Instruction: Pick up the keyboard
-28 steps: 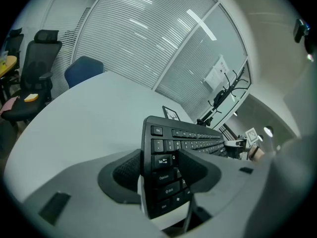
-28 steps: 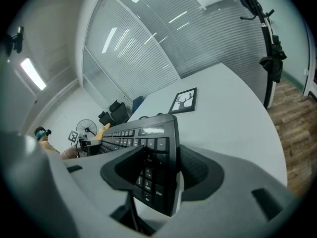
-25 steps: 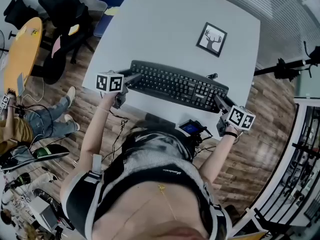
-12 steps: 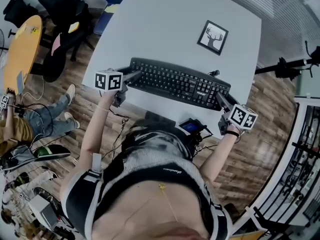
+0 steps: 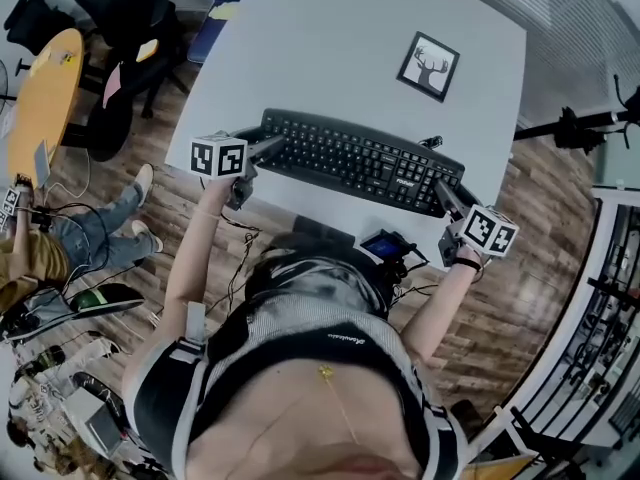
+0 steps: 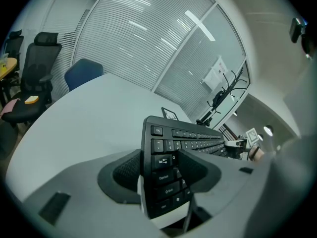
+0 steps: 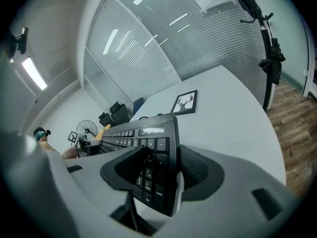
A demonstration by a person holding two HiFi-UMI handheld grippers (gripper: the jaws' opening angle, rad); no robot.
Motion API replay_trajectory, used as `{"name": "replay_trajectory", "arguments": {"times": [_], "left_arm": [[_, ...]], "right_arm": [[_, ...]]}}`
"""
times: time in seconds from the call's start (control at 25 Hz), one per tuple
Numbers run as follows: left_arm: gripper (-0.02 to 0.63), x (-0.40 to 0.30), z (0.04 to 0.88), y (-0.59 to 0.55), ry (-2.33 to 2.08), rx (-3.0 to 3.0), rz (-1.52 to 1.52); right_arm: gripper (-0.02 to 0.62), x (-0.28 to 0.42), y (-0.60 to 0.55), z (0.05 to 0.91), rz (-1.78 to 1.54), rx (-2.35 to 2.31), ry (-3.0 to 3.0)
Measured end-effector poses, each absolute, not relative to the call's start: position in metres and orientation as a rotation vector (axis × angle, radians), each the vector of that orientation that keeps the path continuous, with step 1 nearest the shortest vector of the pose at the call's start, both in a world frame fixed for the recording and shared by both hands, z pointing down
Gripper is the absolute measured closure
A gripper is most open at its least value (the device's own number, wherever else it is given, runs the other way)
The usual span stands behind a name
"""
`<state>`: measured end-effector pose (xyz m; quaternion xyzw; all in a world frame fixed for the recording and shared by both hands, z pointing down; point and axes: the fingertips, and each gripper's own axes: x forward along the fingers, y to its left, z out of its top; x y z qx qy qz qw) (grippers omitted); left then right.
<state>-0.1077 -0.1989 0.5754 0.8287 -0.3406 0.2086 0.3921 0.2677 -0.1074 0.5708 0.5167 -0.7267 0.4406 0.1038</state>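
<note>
Snugly, keyboard (image 5: pixel 352 161) ends within left tongs (image 5: pixel 274 149) and right tongs (image 5: pixel 441 192).

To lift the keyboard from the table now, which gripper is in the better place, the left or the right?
Neither alone. The left gripper clamps the keyboard at its left end, the right gripper at its right end, so probably both should lift together.
</note>
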Motion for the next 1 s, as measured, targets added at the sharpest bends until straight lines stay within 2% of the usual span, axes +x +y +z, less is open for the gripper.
{"name": "replay_trajectory", "arguments": {"times": [1.0], "left_arm": [[0.388, -0.107, 0.565, -0.202, -0.873, 2.126, 0.513]], "right_arm": [[0.391, 0.265, -0.113, 0.556, 1.268, 1.548, -2.177]]}}
